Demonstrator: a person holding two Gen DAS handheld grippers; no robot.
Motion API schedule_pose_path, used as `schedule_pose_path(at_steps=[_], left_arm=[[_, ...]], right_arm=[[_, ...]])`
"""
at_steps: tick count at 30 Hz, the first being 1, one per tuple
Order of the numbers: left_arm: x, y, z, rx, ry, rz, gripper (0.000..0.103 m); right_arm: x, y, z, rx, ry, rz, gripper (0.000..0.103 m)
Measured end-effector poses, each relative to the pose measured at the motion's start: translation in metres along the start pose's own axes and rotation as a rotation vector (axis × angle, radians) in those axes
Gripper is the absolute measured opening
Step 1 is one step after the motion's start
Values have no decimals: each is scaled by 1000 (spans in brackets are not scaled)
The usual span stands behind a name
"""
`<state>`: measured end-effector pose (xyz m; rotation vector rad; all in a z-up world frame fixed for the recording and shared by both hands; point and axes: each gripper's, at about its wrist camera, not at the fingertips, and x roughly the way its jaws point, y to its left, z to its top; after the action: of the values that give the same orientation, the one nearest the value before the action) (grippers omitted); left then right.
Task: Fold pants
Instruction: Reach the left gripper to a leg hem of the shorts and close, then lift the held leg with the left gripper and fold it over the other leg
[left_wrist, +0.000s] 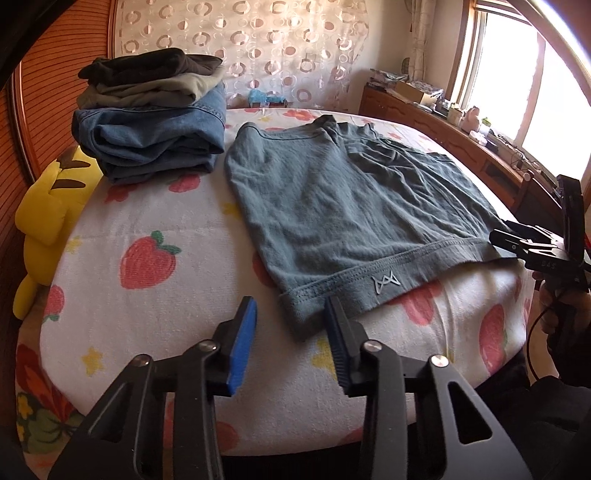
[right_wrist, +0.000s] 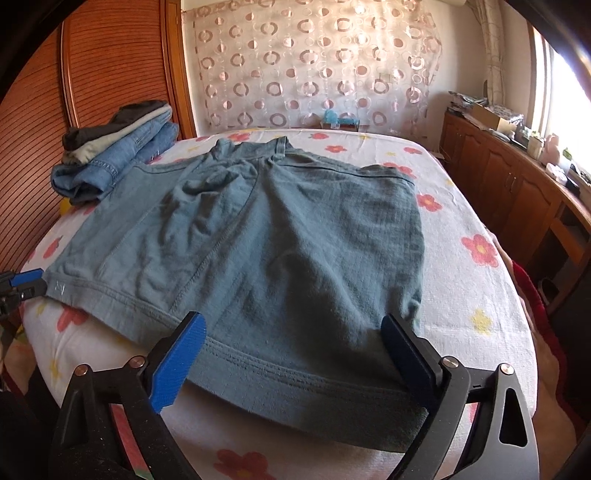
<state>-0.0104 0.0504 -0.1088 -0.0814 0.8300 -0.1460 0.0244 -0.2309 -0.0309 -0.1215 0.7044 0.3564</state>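
Observation:
Teal-grey pants (left_wrist: 332, 206) lie folded flat on the bed, the hem with a small logo (left_wrist: 386, 285) toward me. They fill the middle of the right wrist view (right_wrist: 277, 240). My left gripper (left_wrist: 291, 314) is open, its jaws on either side of the near left hem corner, just above the sheet. My right gripper (right_wrist: 291, 332) is open wide, its jaws on either side of the near hem edge. It also shows in the left wrist view (left_wrist: 496, 236) at the right hem corner. The left gripper shows at the left edge of the right wrist view (right_wrist: 27, 282).
A stack of folded jeans and dark clothes (left_wrist: 151, 118) sits at the far left of the bed (left_wrist: 147, 229). A yellow plush toy (left_wrist: 48, 221) lies at the left edge. A wooden cabinet with clutter (left_wrist: 461, 122) runs under the window on the right.

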Motion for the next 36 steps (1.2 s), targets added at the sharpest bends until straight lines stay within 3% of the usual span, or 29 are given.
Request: schedule_pose_path(at_steps=[10, 14, 17, 25, 36], left_arm=[[4, -2, 5, 3, 19, -8, 36], [5, -4, 8, 6, 26, -13, 14], [2, -7, 12, 13, 16, -28, 9], [-18, -17, 39, 19, -51, -94, 8], [-19, -54, 93, 123, -115, -158, 8]], right_arm=[[-1, -2, -1, -15, 12, 8, 89], [3, -4, 2, -23, 15, 7, 89], [6, -6, 5, -24, 17, 9, 89], [2, -14, 10, 7, 18, 25, 76], [-9, -21, 11, 13, -3, 30, 58]])
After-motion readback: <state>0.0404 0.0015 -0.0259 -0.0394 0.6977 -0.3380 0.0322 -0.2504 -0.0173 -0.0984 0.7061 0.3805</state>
